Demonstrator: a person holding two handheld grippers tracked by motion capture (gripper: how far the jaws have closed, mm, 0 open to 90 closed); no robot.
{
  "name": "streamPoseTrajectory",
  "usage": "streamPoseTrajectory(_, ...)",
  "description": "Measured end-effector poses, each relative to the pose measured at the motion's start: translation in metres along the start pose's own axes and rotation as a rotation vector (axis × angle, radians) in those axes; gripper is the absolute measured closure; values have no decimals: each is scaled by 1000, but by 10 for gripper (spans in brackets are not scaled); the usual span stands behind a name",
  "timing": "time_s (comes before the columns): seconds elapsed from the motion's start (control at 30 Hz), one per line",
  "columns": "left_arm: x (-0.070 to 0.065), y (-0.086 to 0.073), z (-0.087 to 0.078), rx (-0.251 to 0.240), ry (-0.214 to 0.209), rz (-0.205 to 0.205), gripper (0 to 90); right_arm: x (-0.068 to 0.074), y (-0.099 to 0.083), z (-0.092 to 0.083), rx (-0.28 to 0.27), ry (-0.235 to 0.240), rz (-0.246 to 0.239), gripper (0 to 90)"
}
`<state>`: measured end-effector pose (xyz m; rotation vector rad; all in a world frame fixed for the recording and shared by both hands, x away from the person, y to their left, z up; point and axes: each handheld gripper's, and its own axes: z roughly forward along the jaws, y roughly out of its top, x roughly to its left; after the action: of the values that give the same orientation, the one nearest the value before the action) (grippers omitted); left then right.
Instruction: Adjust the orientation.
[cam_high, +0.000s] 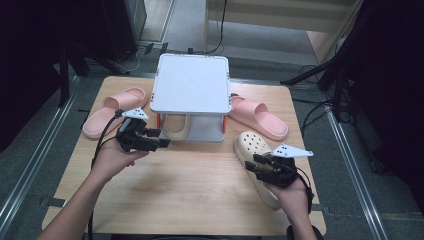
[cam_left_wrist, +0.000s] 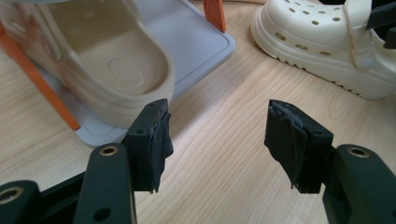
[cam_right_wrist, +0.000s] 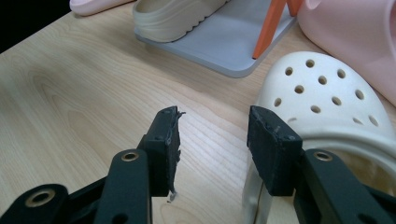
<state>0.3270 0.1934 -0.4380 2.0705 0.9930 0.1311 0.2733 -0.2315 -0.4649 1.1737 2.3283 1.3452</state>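
A cream clog (cam_high: 176, 128) lies on the lower shelf of a grey rack (cam_high: 190, 83) with orange legs. My left gripper (cam_high: 159, 139) stands open just in front of that shelf; its view shows the clog's heel (cam_left_wrist: 107, 65) just beyond the left fingertip (cam_left_wrist: 152, 135), with bare wood between the jaws. A second cream clog (cam_high: 251, 147) with holes lies on the table at the right. My right gripper (cam_high: 253, 163) hovers open over its rear part. In the right gripper view this clog (cam_right_wrist: 322, 98) sits beside and under the right fingertip (cam_right_wrist: 268, 144).
One pink slipper (cam_high: 112, 111) lies left of the rack and another pink slipper (cam_high: 259, 118) lies right of it, close to the second clog. The wooden table (cam_high: 190, 190) has open room in the middle and front. Dark stands and cables surround the table.
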Motion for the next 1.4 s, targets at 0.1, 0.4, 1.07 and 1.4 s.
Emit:
streamPoseTrajectory(0.1,-2,3,6,2,-13,20,406,0,-5,-7,-5,-23,15,543)
streamPoseTrajectory(0.4,-6,12,21,17,-31,41,425,-5,-14,-9,17,-85,52,537)
streamPoseTrajectory(1.07,-10,13,29,31,-26,49,460,-14,-12,26,124,-104,155,679)
streamPoseTrajectory(1.4,-11,14,27,23,-64,27,553,-19,-2,20,102,-88,200,783)
